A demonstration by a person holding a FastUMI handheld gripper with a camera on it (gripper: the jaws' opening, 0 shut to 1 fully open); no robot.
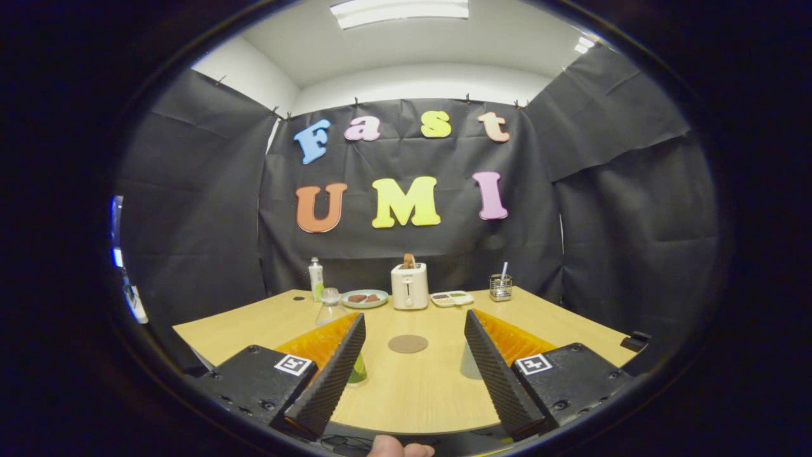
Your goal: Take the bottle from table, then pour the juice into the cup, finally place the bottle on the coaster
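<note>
Claw (412, 355) wide apart, empty; beyond, bottle (331, 308) with green juice (358, 371).

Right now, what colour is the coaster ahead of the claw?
Brown; the round coaster shows best in the gripper view, beyond the open claw.

A round, flat brown coaster (408, 344) lies on the light wooden table (412, 393), out ahead of the gap between the spread fingers of the gripper (412, 368). Left of the coaster, a clear plastic bottle (331, 306) with green juice stands upright, partly hidden behind the left finger. Right of the coaster, a pale cup (471, 368) peeks from behind the right finger, mostly hidden.
</note>
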